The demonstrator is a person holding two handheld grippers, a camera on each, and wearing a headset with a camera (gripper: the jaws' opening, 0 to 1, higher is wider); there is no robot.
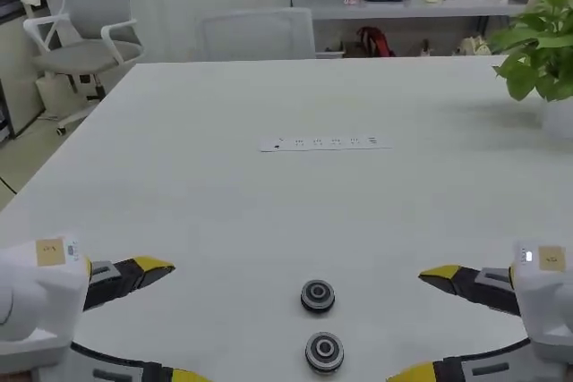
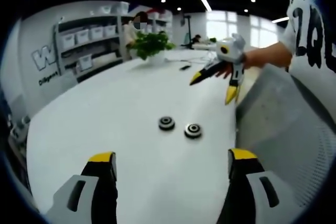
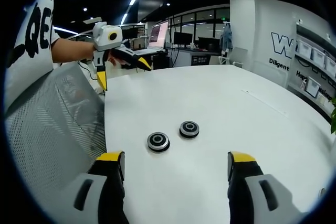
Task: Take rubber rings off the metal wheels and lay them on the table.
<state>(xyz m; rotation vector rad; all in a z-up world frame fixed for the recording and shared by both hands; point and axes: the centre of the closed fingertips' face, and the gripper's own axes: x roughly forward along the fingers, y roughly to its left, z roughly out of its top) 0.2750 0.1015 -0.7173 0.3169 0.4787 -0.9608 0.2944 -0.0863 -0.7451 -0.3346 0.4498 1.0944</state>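
Note:
Two small metal wheels, each with a black rubber ring around it, lie flat near the table's front edge. The farther wheel [image 1: 318,296] [image 2: 166,123] [image 3: 189,129] and the nearer wheel [image 1: 324,352] [image 2: 193,130] [image 3: 158,141] sit close together, not touching. My left gripper [image 1: 175,321] [image 2: 172,156] [image 3: 124,76] hovers open to the left of them, with nothing between its yellow-tipped jaws. My right gripper [image 1: 414,322] [image 3: 175,156] [image 2: 212,91] hovers open to their right, also holding nothing. Both grippers stand well apart from the wheels.
A white power strip [image 1: 325,143] lies mid-table. A potted plant [image 1: 542,42] stands at the far right corner. Office chairs [image 1: 85,20] and shelves are beyond the table. A grey mesh chair back [image 3: 52,129] [image 2: 283,124] is by the front edge.

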